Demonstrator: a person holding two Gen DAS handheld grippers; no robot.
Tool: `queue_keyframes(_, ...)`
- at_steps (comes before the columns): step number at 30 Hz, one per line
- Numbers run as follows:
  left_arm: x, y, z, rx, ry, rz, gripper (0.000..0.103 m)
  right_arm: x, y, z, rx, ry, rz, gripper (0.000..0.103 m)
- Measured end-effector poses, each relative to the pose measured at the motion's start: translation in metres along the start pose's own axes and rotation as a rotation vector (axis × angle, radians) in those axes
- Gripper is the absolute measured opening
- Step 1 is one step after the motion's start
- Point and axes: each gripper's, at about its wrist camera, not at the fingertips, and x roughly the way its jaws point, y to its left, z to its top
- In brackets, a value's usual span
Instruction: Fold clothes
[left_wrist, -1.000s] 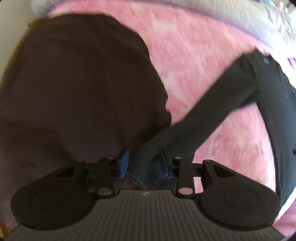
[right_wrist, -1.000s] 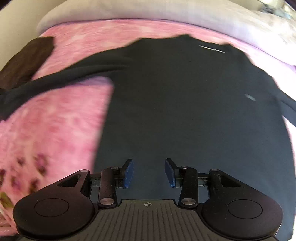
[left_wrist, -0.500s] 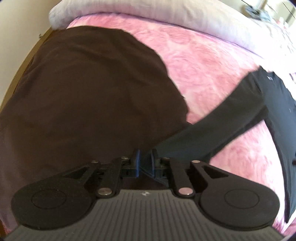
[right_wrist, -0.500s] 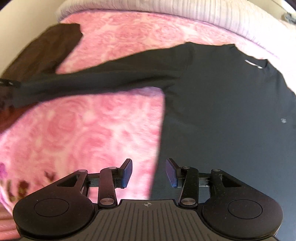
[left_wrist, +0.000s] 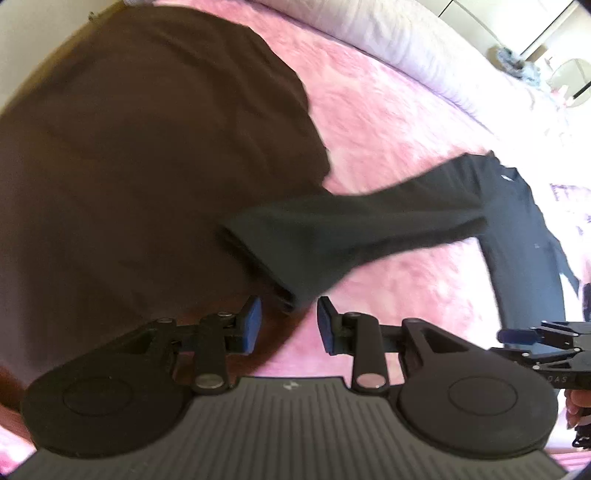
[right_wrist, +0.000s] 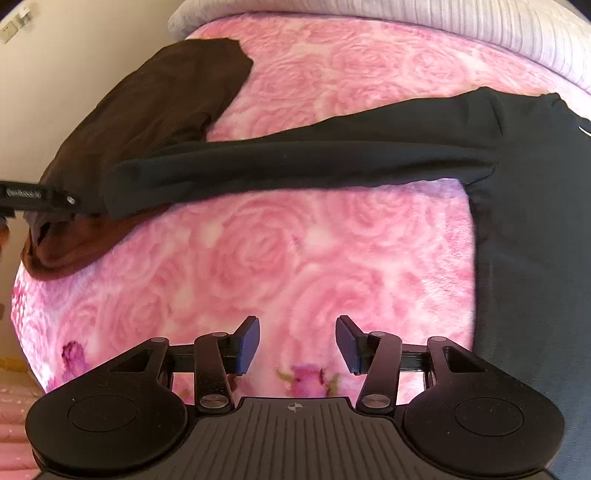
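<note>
The black long-sleeved top (right_wrist: 535, 229) lies flat on the bed, on a pink rose-patterned blanket (right_wrist: 280, 258). Its body occupies the right side of the right wrist view. One sleeve (right_wrist: 295, 155) extends straight out to the left across the blanket. The cuff end of the sleeve rests on the edge of a dark brown garment (right_wrist: 147, 110) that lies at the left end of the bed, near the wall.

Left gripper (left_wrist: 289, 325): the blue-padded fingers (left_wrist: 252, 323) are apart. The sleeve cuff (left_wrist: 288, 254) lies just ahead of the gap between them. No fabric is between the pads. The brown garment fills the left half of this view, and the sleeve runs away to the right toward the body of the top.

Right gripper (right_wrist: 297, 345): the fingers (right_wrist: 246, 343) are apart and hold nothing. The gripper sits above bare blanket, just left of the side edge of the top's body. The sleeve is well ahead of it.

A pale ribbed cover (right_wrist: 443, 22) borders the far side of the blanket. In the left wrist view, part of the right gripper and the fingertips of a hand (left_wrist: 574, 406) appear at the right edge. The left wrist picture is slightly blurred.
</note>
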Motion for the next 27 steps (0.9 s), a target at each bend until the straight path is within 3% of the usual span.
queue_keyframes(3,0.016,-0.001,-0.003,-0.024,-0.025,-0.043,0.025,0.000,0.001,-0.002,-0.012,0.008,-0.008,0.050)
queue_keyframes(4,0.019,0.000,-0.002,-0.038,-0.017,-0.065,0.009,-0.001,-0.003,-0.004,-0.007,0.012,-0.016,0.051)
queue_keyframes(5,0.021,0.001,-0.001,-0.045,-0.003,-0.084,0.001,-0.001,-0.007,-0.005,-0.001,0.018,-0.029,0.051)
queue_keyframes(8,0.014,0.001,0.000,0.007,0.095,-0.101,0.001,-0.009,-0.019,-0.009,0.025,0.021,-0.067,0.051)
queue_keyframes(16,0.010,0.030,-0.005,-0.003,0.176,-0.049,0.000,-0.020,-0.032,-0.019,0.084,0.016,-0.102,0.052)
queue_keyframes(22,-0.008,0.024,-0.009,0.048,0.153,-0.029,0.001,-0.032,-0.042,-0.029,0.151,0.007,-0.133,0.053)
queue_keyframes(27,-0.020,-0.018,-0.012,0.191,0.158,0.019,0.010,-0.060,-0.066,-0.050,0.318,-0.020,-0.211,0.053)
